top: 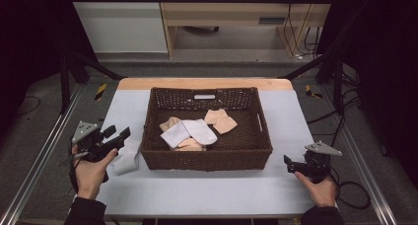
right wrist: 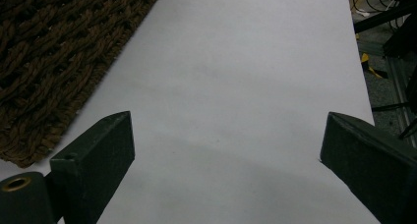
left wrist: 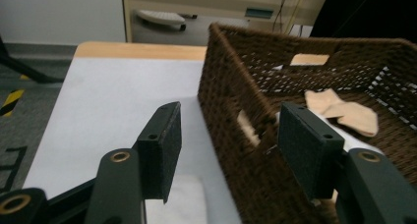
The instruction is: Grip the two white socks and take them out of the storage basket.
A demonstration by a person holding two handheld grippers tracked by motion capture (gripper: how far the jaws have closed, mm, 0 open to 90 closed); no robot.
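A brown wicker basket [top: 207,158] stands in the middle of the table, with white socks [top: 190,132] and beige socks [top: 220,120] lying in it. One more white sock [top: 126,159] lies on the table by the basket's front left corner. My left gripper [top: 118,133] hovers open just above and left of that sock. In the left gripper view the open gripper [left wrist: 228,135] straddles the basket's left wall [left wrist: 231,101], with the white sock [left wrist: 189,199] low between the jaws. My right gripper [top: 290,164] rests open to the right of the basket, and it [right wrist: 226,135] holds nothing.
A pale cloth [top: 207,190] covers the table, with bare strips in front of and beside the basket. Metal frame rails [top: 44,151] run along both table sides. A wooden desk [top: 231,18] and cables stand beyond the far edge.
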